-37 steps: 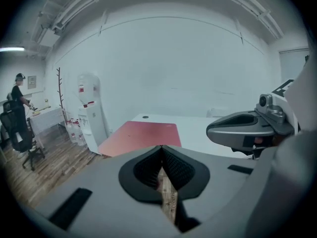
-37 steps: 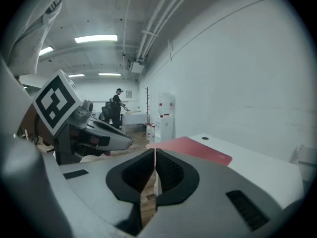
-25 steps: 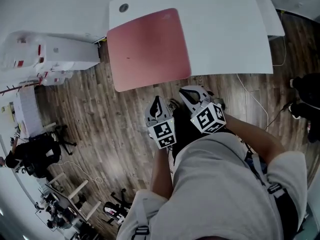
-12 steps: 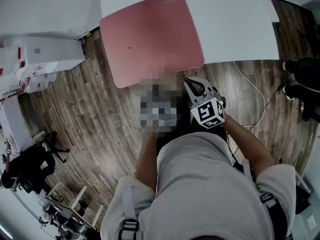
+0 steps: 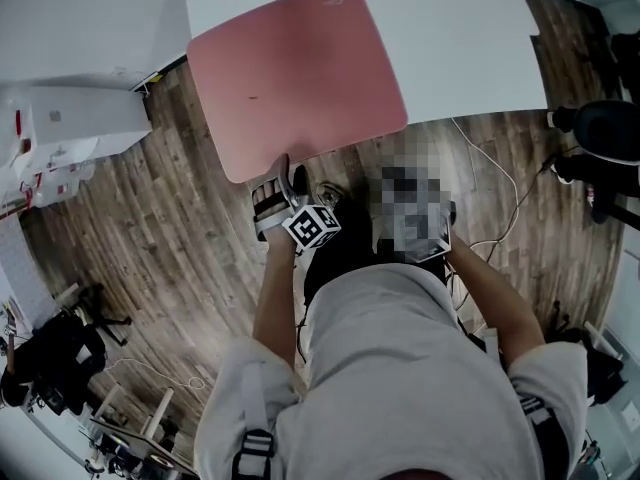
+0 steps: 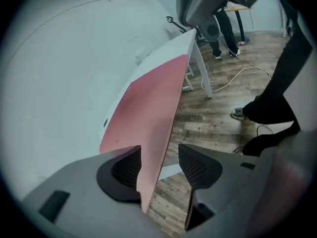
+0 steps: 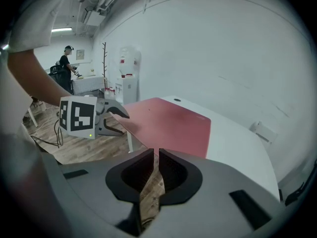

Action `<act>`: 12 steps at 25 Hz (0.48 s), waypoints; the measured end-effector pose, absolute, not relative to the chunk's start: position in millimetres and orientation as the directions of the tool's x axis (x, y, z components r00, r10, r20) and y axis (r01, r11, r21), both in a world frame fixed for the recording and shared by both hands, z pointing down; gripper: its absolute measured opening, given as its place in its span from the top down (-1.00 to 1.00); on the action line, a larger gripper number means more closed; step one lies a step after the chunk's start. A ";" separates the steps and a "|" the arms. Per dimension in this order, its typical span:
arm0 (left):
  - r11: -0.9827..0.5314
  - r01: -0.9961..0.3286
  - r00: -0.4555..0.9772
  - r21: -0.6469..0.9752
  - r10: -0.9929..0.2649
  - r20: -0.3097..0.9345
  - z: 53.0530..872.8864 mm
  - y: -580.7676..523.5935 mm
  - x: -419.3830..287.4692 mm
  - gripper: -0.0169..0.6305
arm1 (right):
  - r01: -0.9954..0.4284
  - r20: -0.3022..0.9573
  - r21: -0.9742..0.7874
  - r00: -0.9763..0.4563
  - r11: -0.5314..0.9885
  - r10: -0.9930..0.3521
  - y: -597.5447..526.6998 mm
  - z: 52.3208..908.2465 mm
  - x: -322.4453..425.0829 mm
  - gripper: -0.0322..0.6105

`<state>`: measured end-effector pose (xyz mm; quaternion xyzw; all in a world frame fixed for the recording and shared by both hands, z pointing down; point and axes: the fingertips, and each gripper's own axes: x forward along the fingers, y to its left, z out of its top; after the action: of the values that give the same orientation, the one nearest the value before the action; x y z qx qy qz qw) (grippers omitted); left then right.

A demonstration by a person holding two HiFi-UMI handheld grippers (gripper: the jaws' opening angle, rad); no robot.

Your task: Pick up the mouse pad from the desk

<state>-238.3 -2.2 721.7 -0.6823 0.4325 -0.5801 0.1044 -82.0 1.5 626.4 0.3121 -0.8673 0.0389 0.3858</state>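
Spreading out ahead of the left gripper: a white desk. Lying on it and jutting past its near edge, in toward this gripper: the pink mouse pad. Straddling that overhanging edge with jaws spread wide, just having been opening, not clamping. Hanging beside it, short of the desk: the right gripper, jaws pressed together on nothing.

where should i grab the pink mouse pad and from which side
Grip the mouse pad at its near edge, coming in from the person's side. It is thin and lies flat, but that edge overhangs the desk, so one jaw can slide under and one over.
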 end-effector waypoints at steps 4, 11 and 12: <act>-0.642 -0.372 -0.038 -0.671 -0.711 0.702 739.0 -13.4 -244.1 0.24 | -0.594 0.705 0.167 -0.486 0.787 -0.516 -1.6 629.4 -82.9 0.77; -0.647 -0.345 0.002 -0.680 -0.725 0.689 729.4 -17.9 -243.9 0.53 | -0.603 0.711 0.162 -0.478 0.781 -0.516 1.3 626.1 -87.4 0.77; -0.656 -0.352 0.016 -0.667 -0.717 0.697 727.9 -18.2 -244.1 0.58 | -0.600 0.713 0.162 -0.478 0.784 -0.513 0.7 625.7 -89.1 0.77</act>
<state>-244.1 -18.2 727.9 -0.6955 0.3843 -0.5869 0.1556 -89.1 0.7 625.7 0.3244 -0.8578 0.0547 0.3949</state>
